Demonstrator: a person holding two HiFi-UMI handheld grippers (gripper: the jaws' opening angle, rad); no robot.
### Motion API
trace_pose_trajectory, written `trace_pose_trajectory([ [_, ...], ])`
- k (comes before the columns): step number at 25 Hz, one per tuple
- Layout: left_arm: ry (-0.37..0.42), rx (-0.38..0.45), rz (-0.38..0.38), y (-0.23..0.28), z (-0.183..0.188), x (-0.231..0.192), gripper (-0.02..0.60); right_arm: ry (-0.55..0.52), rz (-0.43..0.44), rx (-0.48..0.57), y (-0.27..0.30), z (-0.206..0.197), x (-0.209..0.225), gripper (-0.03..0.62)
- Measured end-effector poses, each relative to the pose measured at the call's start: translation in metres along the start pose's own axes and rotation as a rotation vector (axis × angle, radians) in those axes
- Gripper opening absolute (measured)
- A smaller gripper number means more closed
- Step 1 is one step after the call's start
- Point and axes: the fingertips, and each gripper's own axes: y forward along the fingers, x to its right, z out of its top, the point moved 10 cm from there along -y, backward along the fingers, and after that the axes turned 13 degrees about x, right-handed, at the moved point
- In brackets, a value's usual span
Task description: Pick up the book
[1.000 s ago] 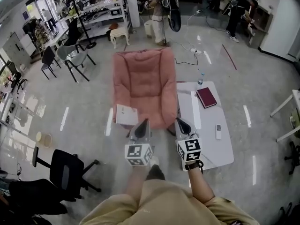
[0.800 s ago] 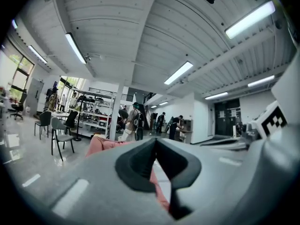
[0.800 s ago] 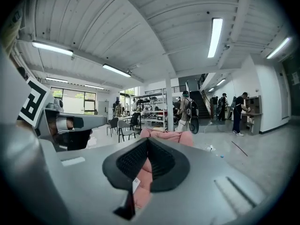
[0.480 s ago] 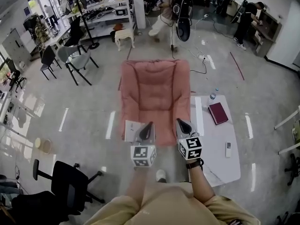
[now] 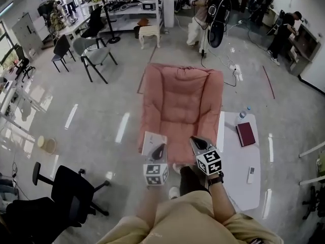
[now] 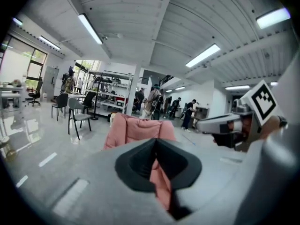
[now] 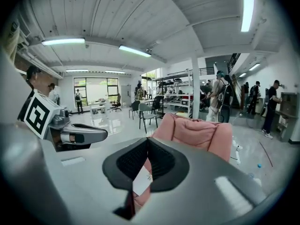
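**Layout, head view**

Armchair at centre, low table just to its R. On table: book toward far end, bottle at far edge, remote nearer, apart from book. Flat pad on armchair's near-L corner. L gripper just before pad, R gripper beside it. Office chair near L.

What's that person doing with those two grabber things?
A person carries two tools: the left hand-held gripper and the right hand-held gripper, both shut and empty, pointing at a pink chair. A white book lies on its front edge; a red book lies on the table beside it. Neither is picked up yet.
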Motion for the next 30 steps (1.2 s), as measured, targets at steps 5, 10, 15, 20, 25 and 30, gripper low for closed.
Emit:
trace_pose_trajectory([
  [5,-0.099,-0.076,0.092,0.000,-0.032,-0.032,0.004,-0.014,0.216,-0.201,0.061,-0.017,0.010,0.008],
  [10,-0.162,-0.145,0.198,0.006,-0.060,-0.062,0.009,-0.088,0.450,-0.386,0.121,-0.037,0.015,0.011],
  [15,-0.236,-0.242,0.300,0.008,-0.097,-0.108,0.018,-0.106,0.563,-0.524,0.189,-0.076,0.014,0.015],
  [20,-0.354,-0.322,0.400,0.018,-0.135,-0.127,0.048,-0.070,0.663,-0.679,0.237,-0.129,0.030,0.037],
  [25,-0.437,-0.392,0.453,0.025,-0.176,-0.147,0.074,-0.017,0.709,-0.779,0.283,-0.178,0.035,0.058],
  [30,-0.536,-0.434,0.514,0.024,-0.219,-0.167,0.108,-0.046,0.788,-0.859,0.328,-0.219,0.025,0.115],
])
